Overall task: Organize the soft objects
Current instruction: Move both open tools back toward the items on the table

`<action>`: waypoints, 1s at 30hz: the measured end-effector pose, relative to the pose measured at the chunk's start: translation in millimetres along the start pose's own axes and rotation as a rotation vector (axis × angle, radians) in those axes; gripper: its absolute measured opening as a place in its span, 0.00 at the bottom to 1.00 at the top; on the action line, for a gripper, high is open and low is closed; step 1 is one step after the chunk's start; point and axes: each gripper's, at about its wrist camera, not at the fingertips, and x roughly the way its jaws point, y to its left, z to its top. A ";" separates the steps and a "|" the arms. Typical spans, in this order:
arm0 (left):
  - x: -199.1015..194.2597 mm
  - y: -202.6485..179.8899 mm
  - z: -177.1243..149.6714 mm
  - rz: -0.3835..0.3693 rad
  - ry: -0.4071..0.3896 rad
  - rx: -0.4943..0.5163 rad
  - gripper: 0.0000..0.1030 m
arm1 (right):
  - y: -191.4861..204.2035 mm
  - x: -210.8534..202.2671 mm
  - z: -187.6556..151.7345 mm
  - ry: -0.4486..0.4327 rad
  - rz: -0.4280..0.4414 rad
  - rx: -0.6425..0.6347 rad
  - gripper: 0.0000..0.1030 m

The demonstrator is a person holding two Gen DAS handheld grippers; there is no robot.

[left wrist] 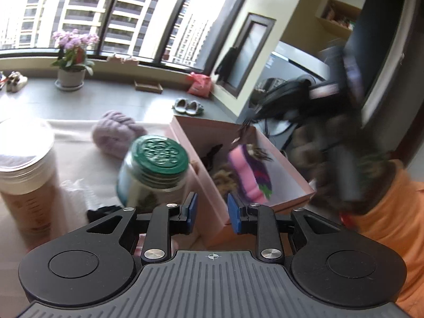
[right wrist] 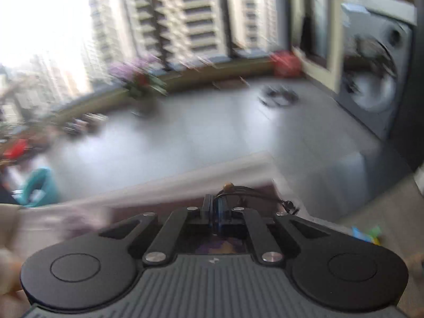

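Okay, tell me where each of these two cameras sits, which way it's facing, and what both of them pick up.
Left wrist view: sits on the left claw, looking down over its parted blue pads at a green-lidded glass jar and an open pink cardboard box; an orange sleeve shows.
Right wrist view: sits on the right claw, shut on thin black cords; blurred, facing the grey floor.
Shared: window with tower blocks, purple-flowered pot plant.
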 end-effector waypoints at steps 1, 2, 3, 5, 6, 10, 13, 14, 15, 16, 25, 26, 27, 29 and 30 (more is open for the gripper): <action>-2.8 2.3 -0.4 -0.001 -0.009 -0.007 0.28 | 4.4 -15.7 5.5 -0.018 0.048 -0.014 0.02; -5.3 3.8 -0.8 -0.002 -0.018 -0.012 0.28 | 8.0 -29.9 11.2 -0.031 0.092 -0.022 0.02; -7.4 5.0 -1.1 -0.003 -0.026 -0.016 0.28 | 9.8 -43.3 16.0 -0.038 0.137 -0.023 0.02; -10.9 8.4 -2.4 -0.003 -0.031 -0.016 0.28 | 12.2 -59.0 20.7 -0.028 0.209 -0.011 0.02; -12.5 9.6 -3.3 -0.001 -0.029 -0.015 0.28 | 12.8 -61.2 21.0 -0.008 0.240 0.001 0.02; -22.6 19.4 -11.4 0.040 0.000 -0.008 0.28 | 9.5 -41.1 -5.4 0.139 0.246 0.023 0.03; -29.9 27.9 -20.4 0.095 0.037 -0.006 0.28 | 4.1 -23.8 -32.5 0.153 0.080 -0.071 0.12; -33.4 31.6 -23.8 0.121 0.050 -0.004 0.28 | 1.8 -21.5 -39.0 0.146 0.046 -0.103 0.20; -37.8 34.9 -28.8 0.149 0.061 0.000 0.28 | -3.6 -22.0 -44.1 0.134 0.027 -0.122 0.25; -42.6 38.7 -31.9 0.182 0.069 0.007 0.28 | -6.4 -24.6 -47.6 0.119 0.023 -0.131 0.37; -86.1 92.6 -40.4 0.475 0.000 -0.139 0.28 | 26.3 -87.9 -97.9 -0.038 0.270 -0.310 0.82; -87.6 95.4 -37.9 0.460 -0.018 -0.157 0.28 | 28.9 -91.5 -108.1 -0.033 0.294 -0.347 0.82; -87.5 97.0 -35.2 0.424 -0.031 -0.166 0.28 | 36.4 -92.3 -117.1 -0.023 0.314 -0.380 0.82; -79.2 95.0 -29.7 0.351 -0.044 -0.166 0.28 | 50.0 -92.9 -134.2 0.002 0.347 -0.428 0.82; -71.3 92.7 -27.6 0.344 -0.039 -0.158 0.28 | 55.0 -91.3 -140.6 0.017 0.361 -0.445 0.82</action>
